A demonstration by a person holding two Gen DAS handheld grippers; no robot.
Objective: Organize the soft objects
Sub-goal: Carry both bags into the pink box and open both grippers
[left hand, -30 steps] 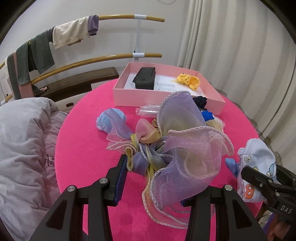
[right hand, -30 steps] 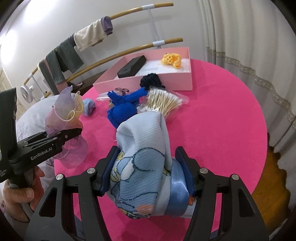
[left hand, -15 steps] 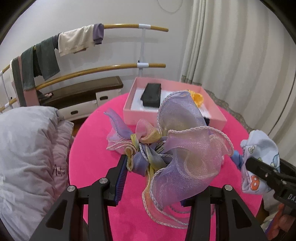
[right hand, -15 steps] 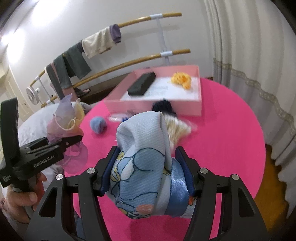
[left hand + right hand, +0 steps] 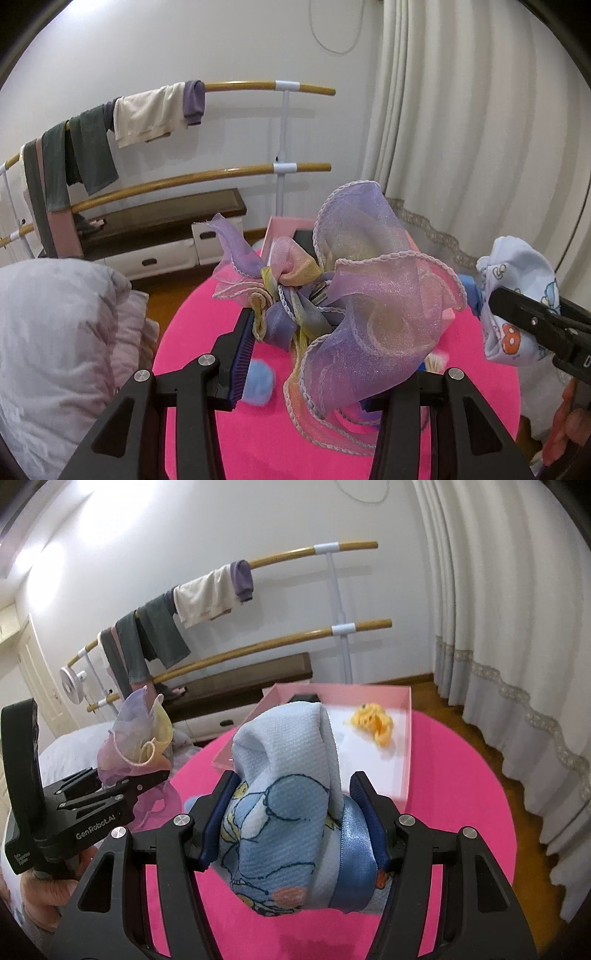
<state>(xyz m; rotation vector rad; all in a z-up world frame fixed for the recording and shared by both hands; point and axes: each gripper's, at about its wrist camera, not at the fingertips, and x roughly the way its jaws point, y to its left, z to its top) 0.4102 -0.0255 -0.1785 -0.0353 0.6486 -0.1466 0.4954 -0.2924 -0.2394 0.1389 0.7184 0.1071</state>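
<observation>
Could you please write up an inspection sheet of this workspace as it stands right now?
Surface: round pink table, partly hidden by the held items.
Job's things: organza bow in the left gripper; printed blue cloth in the right gripper; both lifted off the table.
Clutter: pink box holding a yellow knitted piece; blue pompom on the table.
Grippers: both shut on their loads.
Cables: thin cord looped on the wall.
Surroundings: wooden rail rack draped with clothes, curtain, grey bedding, low bench.
</observation>
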